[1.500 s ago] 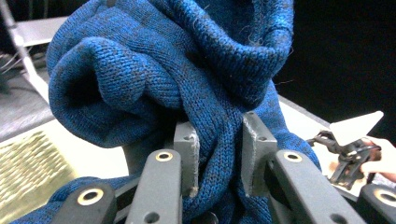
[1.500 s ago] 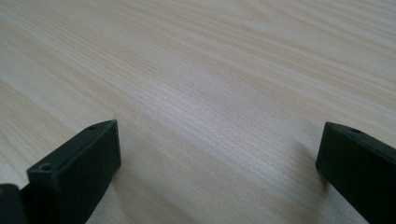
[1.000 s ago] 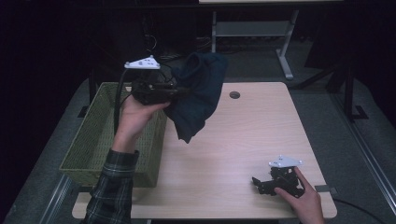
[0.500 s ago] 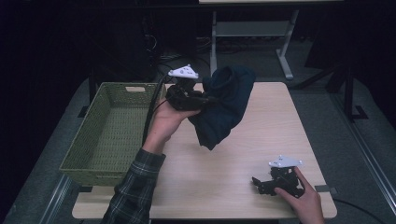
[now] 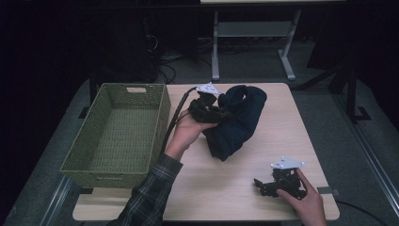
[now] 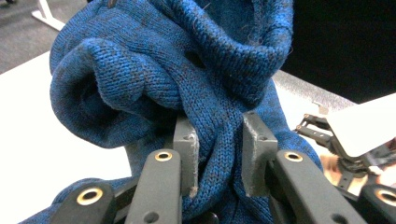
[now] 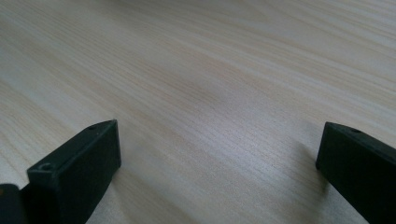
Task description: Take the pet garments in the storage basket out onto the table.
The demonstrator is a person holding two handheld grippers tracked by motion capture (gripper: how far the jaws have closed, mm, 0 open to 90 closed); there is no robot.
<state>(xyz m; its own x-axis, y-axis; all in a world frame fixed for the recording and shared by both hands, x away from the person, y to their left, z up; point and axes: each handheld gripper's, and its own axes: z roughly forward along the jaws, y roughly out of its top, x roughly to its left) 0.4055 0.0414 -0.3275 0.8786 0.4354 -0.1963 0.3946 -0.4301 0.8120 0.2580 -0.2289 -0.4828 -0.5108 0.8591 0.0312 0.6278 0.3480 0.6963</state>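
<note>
Pinching a fold of the soft, limp blue knit (image 6: 187, 84) in my left gripper (image 5: 209, 107) above the worktop (image 5: 235, 188) beside the basket (image 5: 117, 132), I judged bunched folds gripped best, while my right gripper (image 5: 277, 181) rested wide apart, empty.

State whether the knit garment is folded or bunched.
Bunched: the blue knit garment hangs in rumpled rolls from the left tool, whose jaws pinch one fold.
</note>
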